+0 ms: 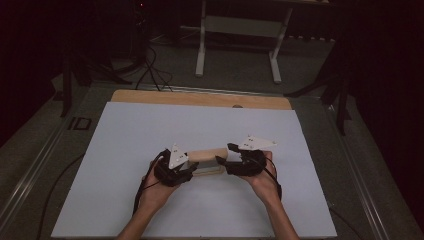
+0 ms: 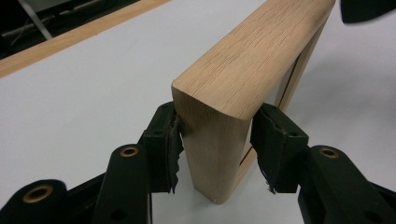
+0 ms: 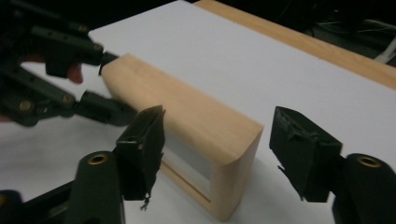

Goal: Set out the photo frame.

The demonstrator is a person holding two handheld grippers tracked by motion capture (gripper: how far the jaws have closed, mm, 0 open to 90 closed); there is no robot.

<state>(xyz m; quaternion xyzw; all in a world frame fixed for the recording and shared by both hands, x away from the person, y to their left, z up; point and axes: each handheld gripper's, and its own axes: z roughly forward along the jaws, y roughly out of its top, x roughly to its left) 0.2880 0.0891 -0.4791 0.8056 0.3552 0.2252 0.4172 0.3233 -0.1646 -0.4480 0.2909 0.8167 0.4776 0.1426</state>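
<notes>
Wooden frame upright between left gripper jaws, right gripper astride.

A white sheet covers nearly all of the surface, and a strip of bare light wood shows along its far edge. Beyond that the floor is grey and dim. A white metal frame with two legs stands on it, well back from the surface. Black cables trail across the floor at the far left, beside dark stands.
</notes>
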